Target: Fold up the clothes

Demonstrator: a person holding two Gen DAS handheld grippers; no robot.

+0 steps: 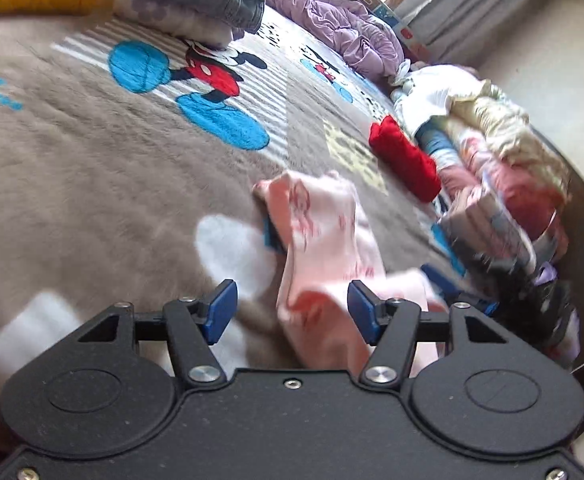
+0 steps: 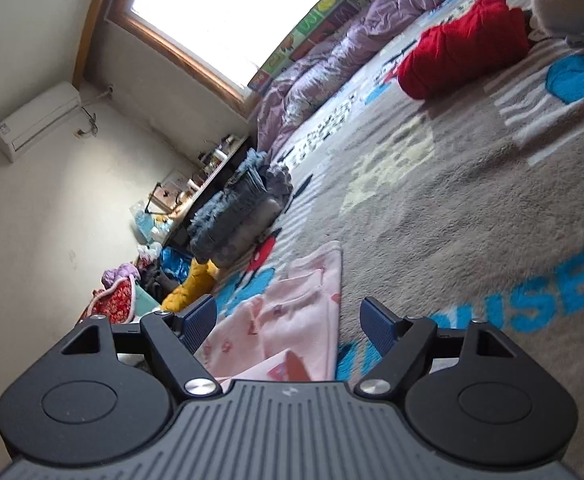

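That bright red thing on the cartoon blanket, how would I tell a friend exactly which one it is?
Start at the big brown plush blanket with the cartoon mouse. Near its edge lies a heap of folded clothes; just beside it sits a red knitted bundle. It is the only solid red, plain piece there.

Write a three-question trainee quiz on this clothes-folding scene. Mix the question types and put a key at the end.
1. True or false: the left tool is clamped shut on the pink garment.
2. Multiple choice: what colour is the folded bundle lying on the brown cartoon blanket beyond the pink garment? A) green B) red C) black
3. Short answer: what lies between the open blue pads of the right tool?

Key
1. False: its pads stand apart, with the garment loose between them.
2. B
3. An edge of the pink garment, lying flat on the blanket and not pinched.
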